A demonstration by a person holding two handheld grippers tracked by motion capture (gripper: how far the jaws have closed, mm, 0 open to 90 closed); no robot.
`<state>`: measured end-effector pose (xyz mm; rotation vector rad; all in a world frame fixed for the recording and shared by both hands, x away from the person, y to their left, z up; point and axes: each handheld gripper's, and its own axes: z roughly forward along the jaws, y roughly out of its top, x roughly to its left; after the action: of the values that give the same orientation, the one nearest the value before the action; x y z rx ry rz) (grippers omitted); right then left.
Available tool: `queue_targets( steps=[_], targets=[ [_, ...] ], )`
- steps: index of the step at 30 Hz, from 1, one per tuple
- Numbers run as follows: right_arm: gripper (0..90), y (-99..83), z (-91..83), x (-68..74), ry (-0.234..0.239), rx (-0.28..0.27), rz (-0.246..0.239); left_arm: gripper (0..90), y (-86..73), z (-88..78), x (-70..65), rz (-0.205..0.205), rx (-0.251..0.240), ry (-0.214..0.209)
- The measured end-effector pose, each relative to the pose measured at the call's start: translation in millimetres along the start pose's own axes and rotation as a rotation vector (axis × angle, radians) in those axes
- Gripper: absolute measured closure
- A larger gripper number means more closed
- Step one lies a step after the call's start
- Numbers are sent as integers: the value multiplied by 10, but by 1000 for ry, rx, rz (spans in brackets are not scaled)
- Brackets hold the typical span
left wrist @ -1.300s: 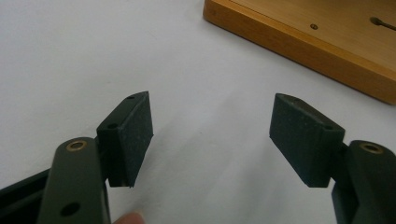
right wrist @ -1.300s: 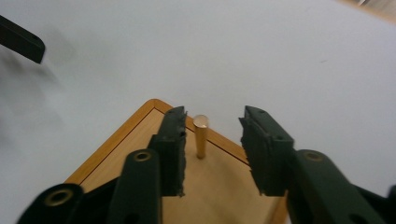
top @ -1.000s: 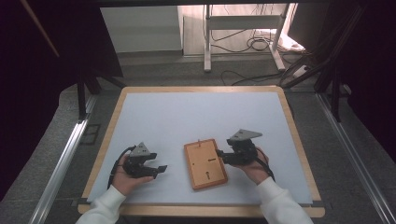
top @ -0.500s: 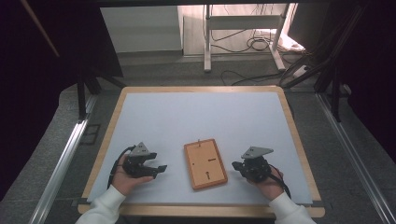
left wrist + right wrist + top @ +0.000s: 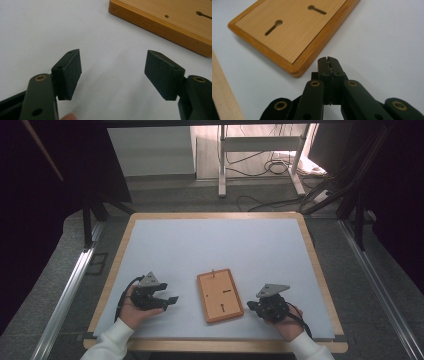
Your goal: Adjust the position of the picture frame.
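Table [image 5: 150, 250] — white top with a pale wood rim, the person's two forearms coming in from the near edge. One thing lies on it: a flat wooden board [image 5: 220, 295], back side up, with two keyhole-shaped hanging slots, resting flat on the near middle of the table between the two hands.

Change over the last second — the right gripper [image 5: 254, 306] was at the board's right edge a second ago, jaws apart around that edge. It has since pulled away toward the near right of the table and come to rest beside the board, near but not touching. Its jaws have closed on the way; in the right gripper view [image 5: 329, 65] the two pads meet face to face with nothing between them, the board's rounded corner [image 5: 295, 71] just ahead.

The left gripper [image 5: 171, 299] has not moved: it sits left of the board, jaws wide apart and empty, pads [image 5: 71, 68] hovering over bare white surface, the board's edge [image 5: 160, 27] ahead and to the right.

Reading — the board has been let go and lies free; its position looks unchanged across the second. Judged a release and retreat by the right hand, so the placing or adjusting step appears finished, or a new approach is being set up.
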<state>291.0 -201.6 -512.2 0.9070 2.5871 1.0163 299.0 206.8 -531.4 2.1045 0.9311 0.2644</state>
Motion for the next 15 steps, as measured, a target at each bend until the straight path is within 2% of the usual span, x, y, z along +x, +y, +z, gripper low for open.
queue_targets(
  steps=[15],
  targets=[
    [900, 8, 90, 80, 18, 27, -17, 295, 8, 7, -14, 7, 2, 2]
  ],
)
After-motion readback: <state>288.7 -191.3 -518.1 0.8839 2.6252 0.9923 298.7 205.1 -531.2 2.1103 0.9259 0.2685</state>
